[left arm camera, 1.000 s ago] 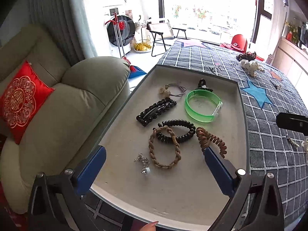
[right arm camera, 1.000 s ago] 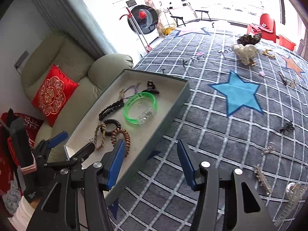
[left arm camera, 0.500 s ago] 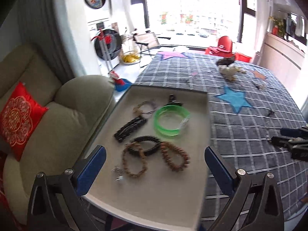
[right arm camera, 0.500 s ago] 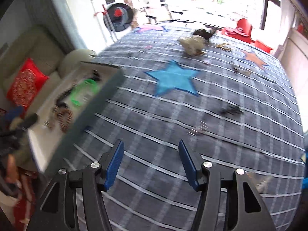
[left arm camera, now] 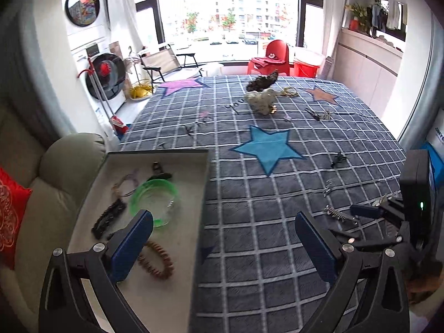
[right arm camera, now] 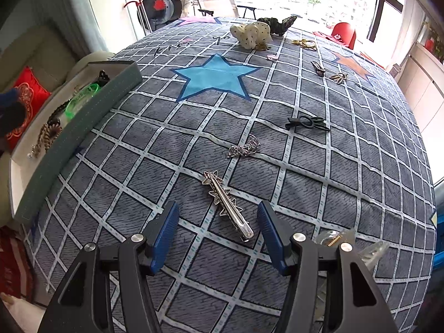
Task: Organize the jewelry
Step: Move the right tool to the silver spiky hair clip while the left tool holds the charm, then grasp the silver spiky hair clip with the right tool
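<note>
My right gripper hangs released over the checked bedspread, its blue pads either side of a silver star hair clip near the bed's near edge, not touching it. My left gripper is also released, empty, straddling the right wall of the jewelry tray at the bed's left edge.

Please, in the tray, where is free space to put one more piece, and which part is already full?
In the tray, the near end is bare, past the brown beaded bracelet. A free strip also runs along the right wall beside the green bangle. The far left part is crowded: green bangle, black hair clip, thin cord bracelet.
</note>
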